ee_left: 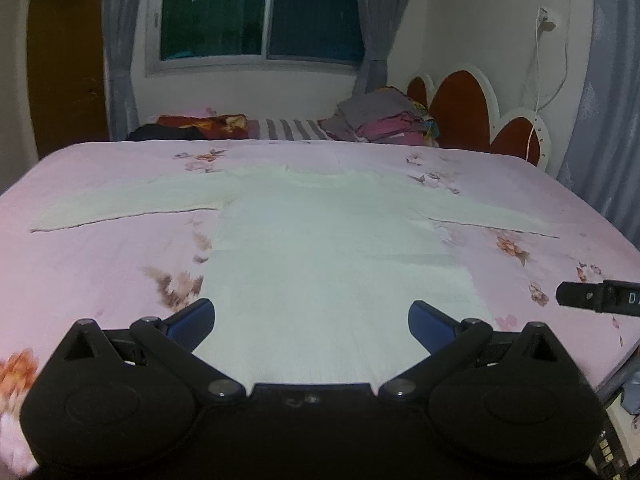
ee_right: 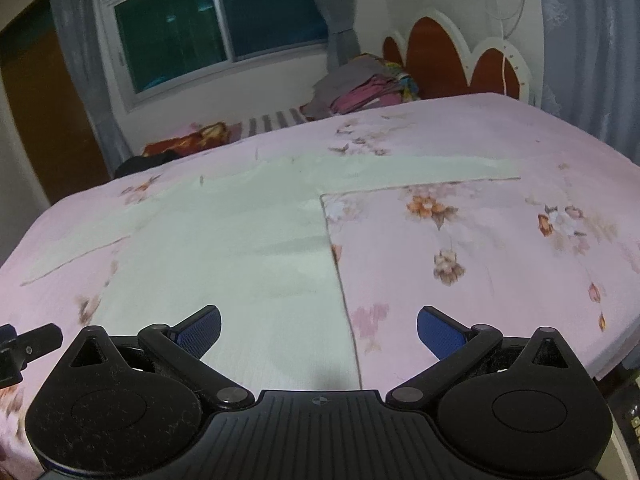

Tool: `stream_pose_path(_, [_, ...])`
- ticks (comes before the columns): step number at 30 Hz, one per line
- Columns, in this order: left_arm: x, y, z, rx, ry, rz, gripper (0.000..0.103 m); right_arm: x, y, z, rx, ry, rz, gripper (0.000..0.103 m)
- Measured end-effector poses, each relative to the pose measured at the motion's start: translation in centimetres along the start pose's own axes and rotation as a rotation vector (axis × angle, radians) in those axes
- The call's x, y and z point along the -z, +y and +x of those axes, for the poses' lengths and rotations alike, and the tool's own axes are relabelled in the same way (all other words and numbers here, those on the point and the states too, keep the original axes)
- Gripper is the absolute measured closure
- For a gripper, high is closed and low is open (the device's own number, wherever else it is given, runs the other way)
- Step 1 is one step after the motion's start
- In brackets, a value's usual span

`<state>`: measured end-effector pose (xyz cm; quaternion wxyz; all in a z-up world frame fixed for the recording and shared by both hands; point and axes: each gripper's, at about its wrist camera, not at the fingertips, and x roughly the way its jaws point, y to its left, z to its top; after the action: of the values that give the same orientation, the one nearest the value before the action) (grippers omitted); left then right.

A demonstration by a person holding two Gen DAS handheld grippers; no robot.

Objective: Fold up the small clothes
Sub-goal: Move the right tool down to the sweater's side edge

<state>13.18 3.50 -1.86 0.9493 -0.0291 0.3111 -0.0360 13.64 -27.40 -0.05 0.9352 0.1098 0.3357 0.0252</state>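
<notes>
Sweater (ee_left: 332, 248) of a pale, almost white colour lies flat on the pink flowered bedsheet (ee_left: 120, 264), with its hem towards us and its neck towards the window (ee_left: 260, 12). Both sleeves are spread out to the sides, so the garment makes a wide T shape on the bed. We see no fold in it yet.

Our left gripper (ee_left: 311, 326) hangs low above the hem part of the sweater, and its two blue pads (ee_left: 192, 322) stand wide apart with nothing between them except the cloth below. We cannot tell if the pads touch the cloth. At the right edge of the left wrist view a black part of the other gripper is visible over the sheet.

Our right gripper (ee_right: 319, 332) is also spread wide and holds nothing. It sits over the right side edge of the sweater body: its left pad (ee_right: 200, 330) is above the pale cloth, and its right pad is above the bare sheet. The right sleeve (ee_right: 420, 168) runs across the bed further from us.

Behind the bed there is a pile of folded clothes (ee_left: 384, 118) in grey and pink, next to a red headboard (ee_left: 464, 108) with white scalloped border. Grey curtains (ee_left: 120, 44) hang at both sides of the dark window
</notes>
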Motion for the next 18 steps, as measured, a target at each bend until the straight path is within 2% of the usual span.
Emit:
stream_pose_path(2, [-1.2,0.6,1.4,0.028,0.017,0.001,0.0,-1.2,0.1,0.9,0.019,-0.021,0.008,0.0])
stream_pose_path(11, [-4.6,4.1,6.7,0.048,0.049,-0.007,0.0,-6.0,-0.3,3.7,0.129,-0.117,0.061,0.0])
stream_pose_path(16, [-5.5,3.7,9.3,0.057,0.059,-0.014,0.0,-7.7,-2.0,4.5,0.181,-0.139,0.061,0.001])
stream_pose_path(17, [-5.7,3.4,9.8,0.055,0.06,-0.014,0.0,-7.9,-2.5,4.7,0.192,-0.141,0.061,0.014])
stream_pose_path(18, [-5.8,3.2,10.1,0.054,0.058,-0.017,0.0,-8.3,-3.1,5.0,0.202,-0.141,0.066,0.036])
